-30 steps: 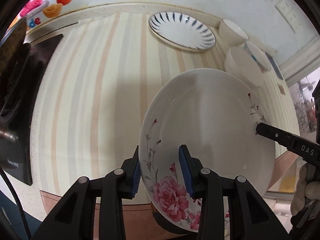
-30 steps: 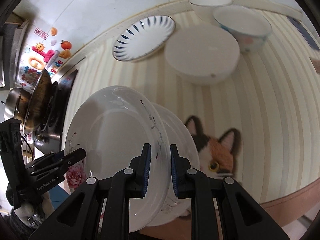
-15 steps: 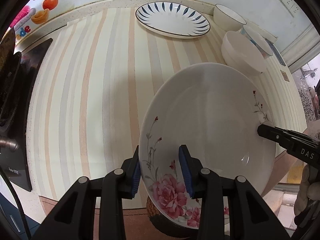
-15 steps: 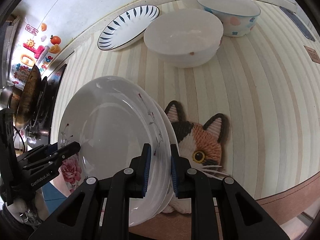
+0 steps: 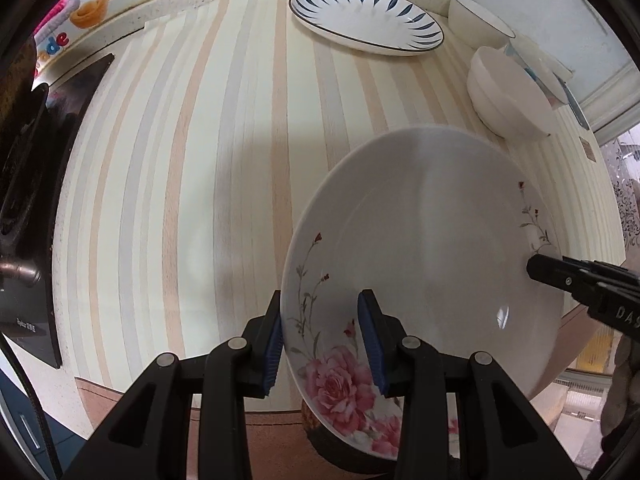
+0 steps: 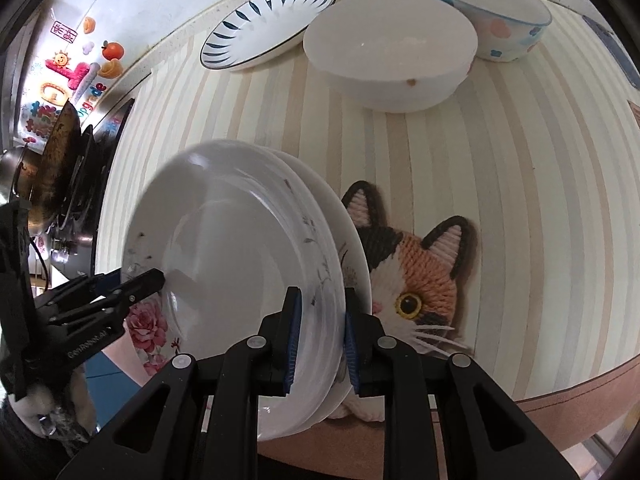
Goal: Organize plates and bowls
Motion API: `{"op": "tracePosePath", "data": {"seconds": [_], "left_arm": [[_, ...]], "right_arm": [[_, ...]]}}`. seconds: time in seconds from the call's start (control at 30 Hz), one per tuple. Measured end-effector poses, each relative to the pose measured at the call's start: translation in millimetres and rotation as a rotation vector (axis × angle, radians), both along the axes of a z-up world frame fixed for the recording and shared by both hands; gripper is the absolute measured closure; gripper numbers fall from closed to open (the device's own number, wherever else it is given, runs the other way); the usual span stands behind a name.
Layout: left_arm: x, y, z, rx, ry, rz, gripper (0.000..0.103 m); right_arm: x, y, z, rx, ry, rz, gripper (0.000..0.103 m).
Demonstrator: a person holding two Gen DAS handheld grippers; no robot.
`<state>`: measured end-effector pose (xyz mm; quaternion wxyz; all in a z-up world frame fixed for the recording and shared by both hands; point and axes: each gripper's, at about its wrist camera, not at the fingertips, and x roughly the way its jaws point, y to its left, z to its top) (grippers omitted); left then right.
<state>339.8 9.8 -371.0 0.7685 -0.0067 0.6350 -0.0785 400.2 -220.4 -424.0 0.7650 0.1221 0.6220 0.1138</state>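
A stack of two white plates with pink flowers [image 5: 432,240] hangs tilted over the counter's front edge, held from both sides. My left gripper [image 5: 320,344] is shut on the near rim by the pink rose. From the right, a black finger of my right gripper [image 5: 560,276] reaches the far rim. In the right wrist view, my right gripper [image 6: 318,336] is shut on the edge of both plates [image 6: 240,248], and my left gripper [image 6: 120,292] clamps the opposite side. A cat-face mat [image 6: 416,280] lies on the counter behind the stack.
At the back stand a blue-leaf plate [image 5: 366,20], a small white bowl [image 5: 476,20], a large white bowl [image 6: 392,56] and a dotted bowl [image 6: 492,28]. A black stove [image 5: 24,160] with a wok [image 6: 56,160] lines the left side. Striped counter [image 5: 200,160] stretches between.
Both grippers have carried the plate stack up and back toward the front edge. More of the cat mat shows beside the plates now.
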Motion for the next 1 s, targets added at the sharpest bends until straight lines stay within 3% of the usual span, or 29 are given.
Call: {"op": "tracePosePath", "data": {"seconds": [0.17, 0.27, 0.37, 0.53, 0.63, 0.87, 1.0], "left_arm": [[-1, 3, 5, -0.015, 0.006, -0.004, 0.07], [3, 15, 19, -0.036, -0.005, 0.041, 0.07], [20, 25, 45, -0.066, -0.052, 0.088, 0.07], [96, 28, 71, -0.075, -0.126, 0.122, 0.069], [153, 24, 68, -0.086, -0.126, 0.143, 0.069], [245, 5, 28, -0.091, -0.065, 0.154, 0.069], [269, 4, 0, -0.09, -0.02, 0.176, 0.069]], "right_arm": [[3, -11, 0, 0.076, 0.051, -0.033, 0.072], [0, -26, 8, 0.125, 0.079, -0.084, 0.069], [3, -40, 32, 0.171, 0.048, -0.117, 0.068], [56, -48, 93, 0.236, -0.081, -0.124, 0.067], [118, -45, 109, 0.169, -0.106, -0.116, 0.066], [244, -27, 61, 0.061, -0.029, -0.099, 0.066], [273, -20, 33, 0.035, -0.004, -0.09, 0.066]]}}
